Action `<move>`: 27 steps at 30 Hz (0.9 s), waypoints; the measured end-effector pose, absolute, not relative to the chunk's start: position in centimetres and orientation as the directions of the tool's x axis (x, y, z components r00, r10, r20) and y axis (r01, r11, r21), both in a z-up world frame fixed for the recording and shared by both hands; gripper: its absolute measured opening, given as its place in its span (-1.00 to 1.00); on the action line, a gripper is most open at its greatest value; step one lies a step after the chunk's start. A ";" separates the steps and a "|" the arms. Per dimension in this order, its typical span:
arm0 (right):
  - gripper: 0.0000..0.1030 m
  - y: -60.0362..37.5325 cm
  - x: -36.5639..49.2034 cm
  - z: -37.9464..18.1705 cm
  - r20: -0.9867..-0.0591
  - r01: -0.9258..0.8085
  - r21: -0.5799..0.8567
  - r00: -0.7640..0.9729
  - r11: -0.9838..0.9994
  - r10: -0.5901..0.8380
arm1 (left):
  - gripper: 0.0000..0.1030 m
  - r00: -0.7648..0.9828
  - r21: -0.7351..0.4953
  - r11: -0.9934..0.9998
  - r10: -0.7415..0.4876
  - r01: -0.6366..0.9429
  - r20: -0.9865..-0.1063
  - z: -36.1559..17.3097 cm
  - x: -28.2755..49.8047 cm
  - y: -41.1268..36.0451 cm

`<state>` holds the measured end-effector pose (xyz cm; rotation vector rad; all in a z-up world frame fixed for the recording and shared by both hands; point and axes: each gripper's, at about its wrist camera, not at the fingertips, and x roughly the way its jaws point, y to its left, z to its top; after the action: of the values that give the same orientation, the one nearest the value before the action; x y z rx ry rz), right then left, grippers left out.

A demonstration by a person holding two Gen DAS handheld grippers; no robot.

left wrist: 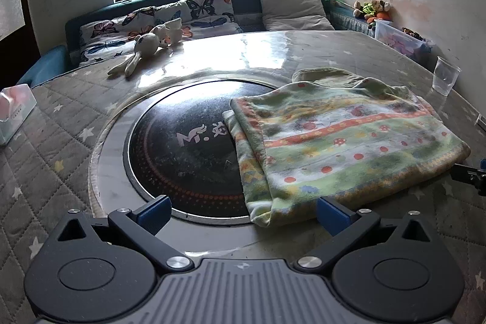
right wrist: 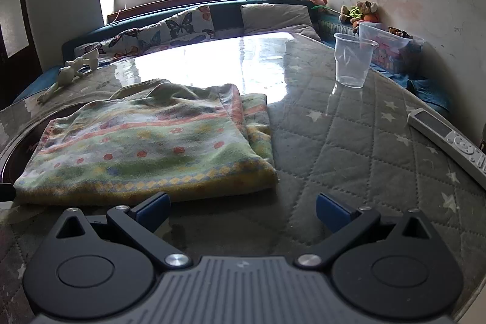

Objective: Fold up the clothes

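Observation:
A patterned green, white and orange garment lies folded flat on the glass-topped table, partly over the round black cooktop. In the right wrist view the same garment sits ahead and to the left. My left gripper is open, just short of the garment's near corner, its right finger beside the cloth edge. My right gripper is open too, low over the table, with the garment's near hem just beyond its left finger. Neither holds anything. The tip of the other gripper shows at the right edge.
A clear plastic cup stands at the far right of the table, and a remote control lies near the right edge. A plush rabbit lies at the far left, a white box at the left edge. A sofa with cushions lies behind.

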<state>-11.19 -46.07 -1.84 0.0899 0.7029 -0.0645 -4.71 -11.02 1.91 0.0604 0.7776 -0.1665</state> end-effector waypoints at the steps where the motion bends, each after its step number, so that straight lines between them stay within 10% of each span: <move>1: 1.00 -45.9 -11.2 -1.8 -0.649 0.084 0.058 0.760 0.995 -0.026 | 1.00 0.701 -0.008 0.985 -0.128 0.172 -0.702 1.9 -4.8 -11.1; 27: 1.00 -41.9 -12.7 -1.6 -0.661 0.040 0.027 0.750 0.999 -0.013 | 1.00 0.703 -0.028 0.980 -0.161 0.197 -0.693 1.8 -7.6 -12.6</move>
<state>-12.70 -41.87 -1.60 0.0399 0.7215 -0.0287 -7.63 -12.57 1.78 0.0490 0.7661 -0.1990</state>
